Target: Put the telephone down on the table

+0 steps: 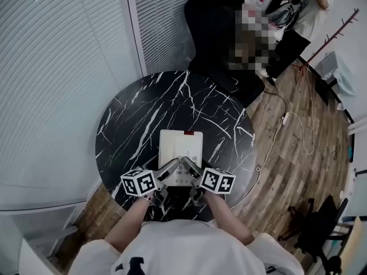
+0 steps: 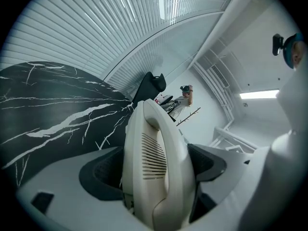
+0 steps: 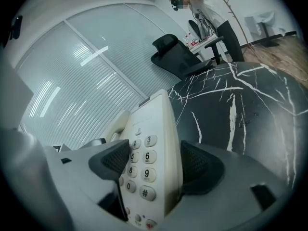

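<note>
Left gripper (image 2: 155,167) and right gripper (image 3: 155,163) are both clamping the cream telephone (image 1: 180,148), my jaws closing on its opposite sides. The telephone is sitting over the near half of the black marble table (image 1: 137,113); I cannot tell whether it is touching. A black chair (image 1: 215,22) is standing beyond the table's far rim.

A telephone (image 1: 180,153) sat over the near half of a round table (image 1: 132,113), directly before the person. The left gripper (image 1: 171,167) clasped its left side, around the handset, and the right gripper (image 1: 188,165) its right side, by the keypad. A chair (image 1: 213,22) stood behind the table.
</note>
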`<action>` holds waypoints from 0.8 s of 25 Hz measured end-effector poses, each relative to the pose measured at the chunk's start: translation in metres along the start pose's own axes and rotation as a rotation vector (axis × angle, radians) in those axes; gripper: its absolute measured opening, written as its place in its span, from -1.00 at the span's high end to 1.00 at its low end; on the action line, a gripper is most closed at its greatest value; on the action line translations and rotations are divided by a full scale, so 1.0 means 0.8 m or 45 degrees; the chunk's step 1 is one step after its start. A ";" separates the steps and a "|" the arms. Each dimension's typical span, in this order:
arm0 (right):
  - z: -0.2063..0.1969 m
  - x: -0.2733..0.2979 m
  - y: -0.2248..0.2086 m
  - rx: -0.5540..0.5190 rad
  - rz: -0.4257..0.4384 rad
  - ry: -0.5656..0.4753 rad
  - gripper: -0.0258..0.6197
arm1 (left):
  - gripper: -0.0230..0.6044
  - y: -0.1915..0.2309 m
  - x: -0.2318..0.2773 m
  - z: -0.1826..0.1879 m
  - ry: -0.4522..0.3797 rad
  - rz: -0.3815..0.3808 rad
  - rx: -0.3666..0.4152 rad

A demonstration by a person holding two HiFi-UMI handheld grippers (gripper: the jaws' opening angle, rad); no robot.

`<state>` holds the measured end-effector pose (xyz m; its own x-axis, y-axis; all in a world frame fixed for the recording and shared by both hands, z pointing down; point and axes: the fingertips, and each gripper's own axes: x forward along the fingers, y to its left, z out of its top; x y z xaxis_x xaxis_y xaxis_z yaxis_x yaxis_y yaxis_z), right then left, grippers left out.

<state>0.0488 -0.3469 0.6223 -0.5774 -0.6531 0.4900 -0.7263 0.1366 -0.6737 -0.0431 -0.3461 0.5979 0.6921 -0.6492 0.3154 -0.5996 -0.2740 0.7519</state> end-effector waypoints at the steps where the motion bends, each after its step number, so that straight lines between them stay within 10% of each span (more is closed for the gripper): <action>1: -0.001 0.001 -0.001 0.006 -0.002 0.004 -0.13 | -0.38 0.001 0.001 -0.001 0.006 0.005 -0.003; 20: -0.027 0.014 -0.016 0.068 -0.023 0.075 -0.13 | -0.38 0.027 0.003 -0.024 0.067 0.060 -0.065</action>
<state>0.0440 -0.3400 0.6483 -0.5866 -0.6096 0.5331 -0.7166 0.0842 -0.6923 -0.0467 -0.3396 0.6260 0.6843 -0.6223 0.3800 -0.6118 -0.2065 0.7635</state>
